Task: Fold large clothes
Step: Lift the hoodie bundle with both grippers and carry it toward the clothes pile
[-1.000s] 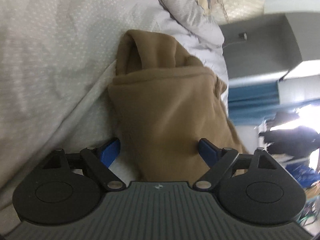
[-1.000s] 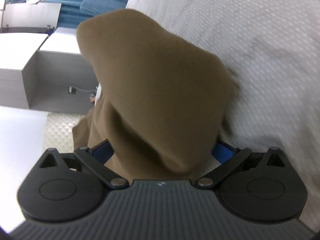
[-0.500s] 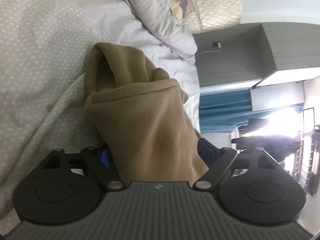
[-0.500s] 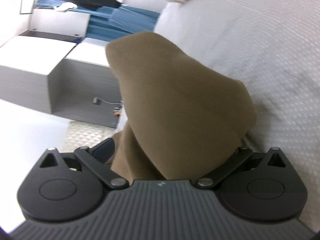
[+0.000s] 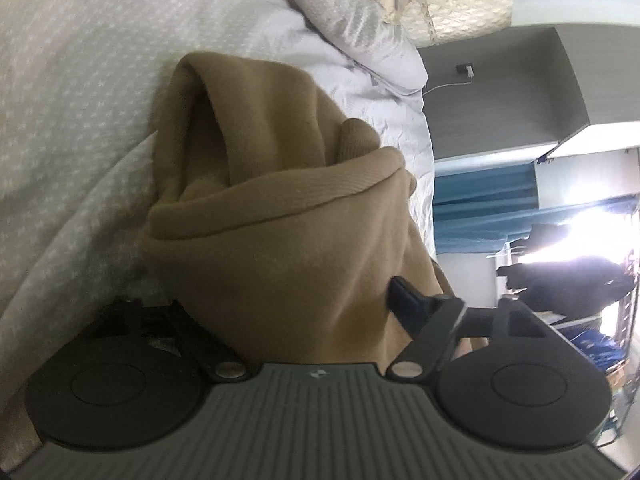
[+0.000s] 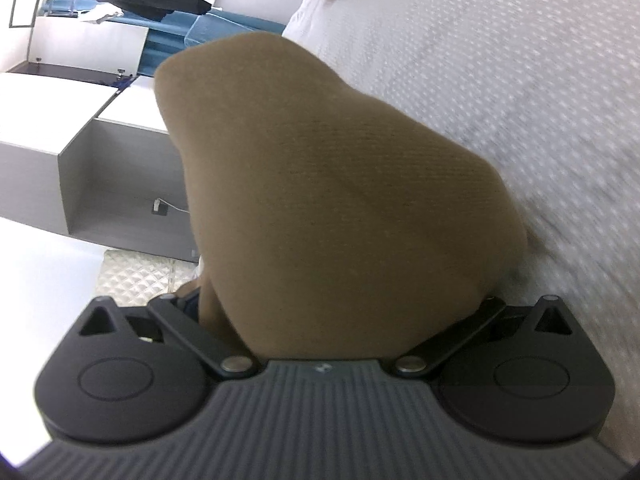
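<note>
A thick brown garment (image 5: 280,220) with a ribbed hem lies bunched on the pale dotted bed cover (image 5: 80,80). My left gripper (image 5: 288,296) is closing on its near end. The blue right finger (image 5: 402,300) presses against the cloth's side, and the other finger is buried under the fabric. In the right wrist view the same brown garment (image 6: 320,180) drapes over and between the fingers of my right gripper (image 6: 340,300). That gripper's linkage arms are spread wide. Its fingertips are hidden by the cloth, so I cannot tell whether they grip it.
Pillows (image 5: 360,12) lie at the head of the bed, against a quilted headboard. Past the bed's edge stand a grey cabinet (image 5: 500,100) with a plugged-in charger, blue curtains (image 5: 480,200) and a bright window. The right wrist view shows the bed cover (image 6: 520,80) and the grey cabinet (image 6: 120,180).
The left jaws have narrowed, and the cloth now covers the left finger that showed before. Both grippers have shifted across the bed with the brown garment still between their fingers.
</note>
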A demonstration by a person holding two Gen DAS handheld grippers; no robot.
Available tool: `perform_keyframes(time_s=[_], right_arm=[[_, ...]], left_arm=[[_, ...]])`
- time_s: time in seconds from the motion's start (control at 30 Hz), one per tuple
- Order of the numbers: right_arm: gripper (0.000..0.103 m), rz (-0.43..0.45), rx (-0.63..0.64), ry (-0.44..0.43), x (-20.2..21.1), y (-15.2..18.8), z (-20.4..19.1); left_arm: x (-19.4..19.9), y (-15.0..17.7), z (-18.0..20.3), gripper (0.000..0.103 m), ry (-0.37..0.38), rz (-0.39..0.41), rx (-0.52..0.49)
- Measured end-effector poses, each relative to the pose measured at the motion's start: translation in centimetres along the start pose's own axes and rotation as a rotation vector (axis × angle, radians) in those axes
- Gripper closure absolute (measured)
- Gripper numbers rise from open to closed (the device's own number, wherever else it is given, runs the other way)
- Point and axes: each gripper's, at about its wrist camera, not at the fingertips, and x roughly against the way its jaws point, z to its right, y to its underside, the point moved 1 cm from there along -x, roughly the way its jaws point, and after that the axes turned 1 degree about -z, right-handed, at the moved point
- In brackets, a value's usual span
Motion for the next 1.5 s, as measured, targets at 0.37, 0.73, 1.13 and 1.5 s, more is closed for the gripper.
perform_keyframes(time_s=[0.37,0.73,1.13,1.5], right_arm=[[0.022,0.039,0.26,-0.069,0.4,-1.2,-4.6],[0.028,0.036,0.378,-0.208,2.3,-2.4,-7.4],[0.042,-0.008,0.425,-0.194,5.4,-1.8,-8.1],[0.043,-0.002,0.486,-0.257,11.8,-1.7,-8.8]], left_arm=[[0.8,0.0,3.6,0.057,-0.039,0.069,-0.251],[2.6,-0.7,5.1,0.063,0.007,0.103,-0.333],[9.0,0.9,6.4,0.065,0.025,0.142,-0.461],[15.6,3.3,7.8,0.065,0.127,0.133,-0.517]])
